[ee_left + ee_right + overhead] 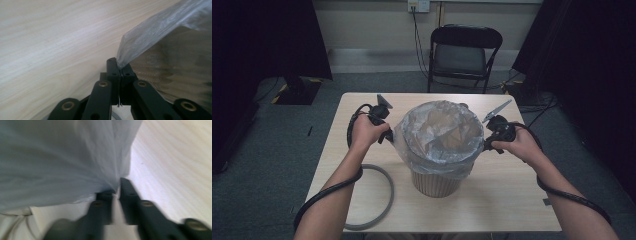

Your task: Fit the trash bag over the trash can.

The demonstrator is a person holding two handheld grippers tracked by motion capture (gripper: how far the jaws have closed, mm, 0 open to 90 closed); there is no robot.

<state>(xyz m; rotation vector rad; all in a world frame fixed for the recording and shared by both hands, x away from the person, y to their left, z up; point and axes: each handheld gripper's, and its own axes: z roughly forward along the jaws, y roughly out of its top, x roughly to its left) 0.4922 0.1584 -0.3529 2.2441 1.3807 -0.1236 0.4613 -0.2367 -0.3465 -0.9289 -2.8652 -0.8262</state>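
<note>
Clear plastic bag (439,132) lines the upright bin (435,182) mid-desk (507,200), mouth facing up. Your left gripper (121,70) has its jaws pinched on the bag's edge; your right gripper (117,188) nips the opposite side.

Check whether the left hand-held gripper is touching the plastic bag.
Touching. The left gripper view shows the left hand-held gripper with jaws closed, pinching the plastic bag edge.

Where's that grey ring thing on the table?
In the high view, the grey ring lies flat on the table, left of the lined bin, beneath the person's left forearm.
</note>
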